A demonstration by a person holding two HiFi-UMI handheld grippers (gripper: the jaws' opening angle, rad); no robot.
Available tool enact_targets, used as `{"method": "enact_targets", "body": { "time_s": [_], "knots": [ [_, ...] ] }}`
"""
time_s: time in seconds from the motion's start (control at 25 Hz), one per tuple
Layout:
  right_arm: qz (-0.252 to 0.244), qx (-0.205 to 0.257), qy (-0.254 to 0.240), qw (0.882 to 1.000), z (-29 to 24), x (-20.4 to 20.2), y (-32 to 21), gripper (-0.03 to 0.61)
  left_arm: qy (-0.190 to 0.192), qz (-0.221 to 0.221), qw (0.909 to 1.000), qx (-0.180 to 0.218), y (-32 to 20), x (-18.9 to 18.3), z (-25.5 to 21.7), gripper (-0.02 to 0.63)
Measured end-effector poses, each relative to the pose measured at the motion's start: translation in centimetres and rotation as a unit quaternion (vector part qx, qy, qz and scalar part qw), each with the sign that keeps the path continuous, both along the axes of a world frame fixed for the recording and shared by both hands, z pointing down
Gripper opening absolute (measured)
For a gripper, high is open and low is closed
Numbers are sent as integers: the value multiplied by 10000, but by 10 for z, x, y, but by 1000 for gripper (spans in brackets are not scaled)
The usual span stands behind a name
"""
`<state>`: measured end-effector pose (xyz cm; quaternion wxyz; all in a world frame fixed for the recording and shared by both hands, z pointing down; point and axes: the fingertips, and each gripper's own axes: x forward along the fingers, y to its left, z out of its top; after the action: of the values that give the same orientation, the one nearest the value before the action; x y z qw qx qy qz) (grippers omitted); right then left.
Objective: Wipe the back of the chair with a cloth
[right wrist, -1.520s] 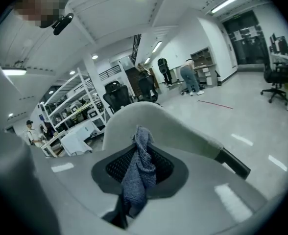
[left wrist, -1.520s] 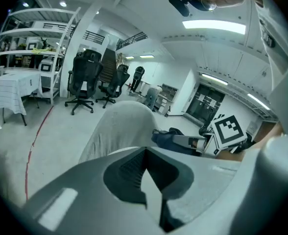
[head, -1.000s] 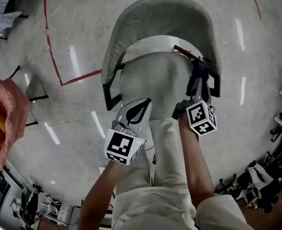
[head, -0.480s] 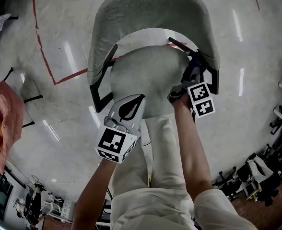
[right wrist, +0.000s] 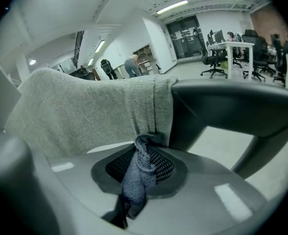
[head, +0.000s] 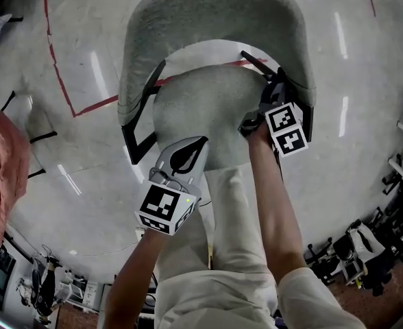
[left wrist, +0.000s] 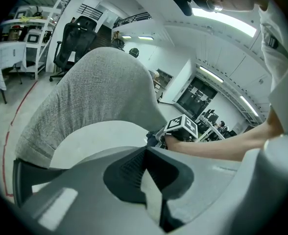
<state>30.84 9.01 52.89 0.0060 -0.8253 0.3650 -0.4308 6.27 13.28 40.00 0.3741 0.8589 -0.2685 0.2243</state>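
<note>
The dark blue-grey cloth [right wrist: 138, 177] is bunched between the jaws of the right gripper [right wrist: 143, 153], which are clenched on it; its top end meets the lower edge of the grey chair back [right wrist: 85, 114] at that back's right end, just beside the black right armrest [right wrist: 232, 106]. In the head view the right gripper [head: 275, 94] sits at the far right of the seat [head: 208, 112], under the curved chair back [head: 215, 12]; the left gripper [head: 193, 146] hangs over the seat's near left edge; its jaws are pressed together with nothing between them. Around the chair lies pale floor [head: 366, 81]; a red tape line [head: 56, 74] crosses it at left; a pink bundle [head: 6, 170] shows at the left edge.
</note>
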Motion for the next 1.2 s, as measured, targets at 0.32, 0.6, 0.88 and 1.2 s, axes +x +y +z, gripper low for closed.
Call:
{"method": "enact_targets", "body": {
  "time_s": [0.32,0.6,0.88,1.2],
  "knots": [
    [-768,-86,446,9960,-6,-8,-31,72,59,-116,9999,-4,-16,6,-1,1],
    [-1280,-38,625,9898,-11,-16,-55,72,92,-232,9997,-16,-22,8,-2,1],
    [-2328,2,1160,9656,-21,-42,-85,72,87,-472,9988,-35,-28,1,1,1],
    [-2725,146,1107,9557,-20,-69,-110,72,93,-703,9975,-61,-33,-11,6,1]
  ]
}}
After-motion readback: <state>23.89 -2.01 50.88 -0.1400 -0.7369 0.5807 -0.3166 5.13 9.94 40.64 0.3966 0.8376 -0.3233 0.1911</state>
